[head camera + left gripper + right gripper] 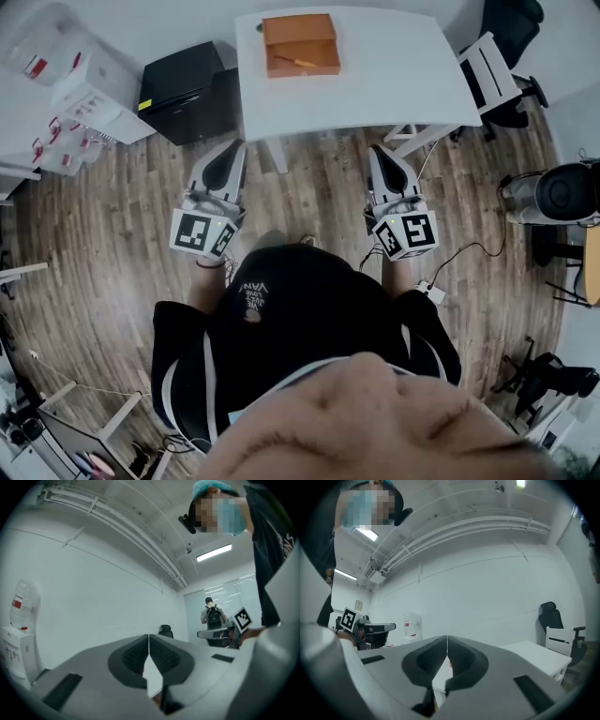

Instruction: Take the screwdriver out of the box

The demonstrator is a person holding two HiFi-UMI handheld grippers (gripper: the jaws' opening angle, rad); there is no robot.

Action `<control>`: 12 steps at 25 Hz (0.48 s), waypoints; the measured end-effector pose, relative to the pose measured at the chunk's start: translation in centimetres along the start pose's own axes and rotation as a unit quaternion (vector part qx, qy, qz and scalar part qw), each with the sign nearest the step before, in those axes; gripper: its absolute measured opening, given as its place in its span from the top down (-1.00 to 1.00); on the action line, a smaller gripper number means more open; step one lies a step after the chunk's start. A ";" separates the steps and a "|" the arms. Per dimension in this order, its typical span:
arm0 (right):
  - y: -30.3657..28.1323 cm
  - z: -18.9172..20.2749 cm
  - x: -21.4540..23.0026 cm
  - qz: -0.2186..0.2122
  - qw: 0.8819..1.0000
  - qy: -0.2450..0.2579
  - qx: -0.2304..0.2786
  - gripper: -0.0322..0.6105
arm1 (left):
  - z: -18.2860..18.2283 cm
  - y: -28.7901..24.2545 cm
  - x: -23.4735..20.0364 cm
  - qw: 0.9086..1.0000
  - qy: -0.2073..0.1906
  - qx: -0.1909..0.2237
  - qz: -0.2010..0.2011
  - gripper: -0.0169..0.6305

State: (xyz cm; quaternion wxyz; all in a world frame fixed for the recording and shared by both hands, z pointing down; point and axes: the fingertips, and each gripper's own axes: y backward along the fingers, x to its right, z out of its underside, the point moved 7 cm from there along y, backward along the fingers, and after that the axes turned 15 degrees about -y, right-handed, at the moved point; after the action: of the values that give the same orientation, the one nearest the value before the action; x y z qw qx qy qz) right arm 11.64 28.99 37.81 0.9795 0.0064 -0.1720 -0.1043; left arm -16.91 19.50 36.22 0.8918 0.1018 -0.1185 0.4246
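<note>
An open orange box point(300, 44) sits near the far edge of a white table point(394, 75). A thin screwdriver point(298, 63) lies inside it. Both grippers are held level over the wooden floor, short of the table's near edge. In the head view my left gripper point(235, 147) is at the left and my right gripper point(374, 152) at the right, well apart from the box. In the gripper views the left gripper point(149, 640) and the right gripper point(447, 643) each have their jaws meeting in a thin line with nothing between them.
A black cabinet point(183, 92) stands left of the table, with white shelving point(94, 94) beyond it. A white chair point(492, 75) and a black office chair point(511, 23) stand to the right. A water dispenser point(18, 620) and a person with a backpack point(213, 618) are farther off.
</note>
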 end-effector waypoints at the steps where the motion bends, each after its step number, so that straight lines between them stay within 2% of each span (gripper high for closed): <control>1: 0.0 0.1 0.2 -0.002 1.000 -0.001 -0.003 0.86 | 0.1 0.0 0.3 1.000 0.002 -0.002 -0.002 0.90; 6: -0.3 0.4 1.0 -0.007 1.000 -0.006 -0.017 0.86 | 0.8 -0.2 1.2 1.000 0.013 -0.014 -0.006 0.90; 12: -2.2 0.9 1.8 -0.004 1.000 -0.007 -0.027 0.86 | 1.9 -1.5 0.0 1.000 0.020 -0.015 -0.009 0.90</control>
State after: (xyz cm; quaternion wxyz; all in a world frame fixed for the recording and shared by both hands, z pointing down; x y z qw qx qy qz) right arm 12.55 26.52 39.11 0.9776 -0.0205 -0.1760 -0.1133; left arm -16.01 18.03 37.87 0.8993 0.0816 -0.1061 0.4164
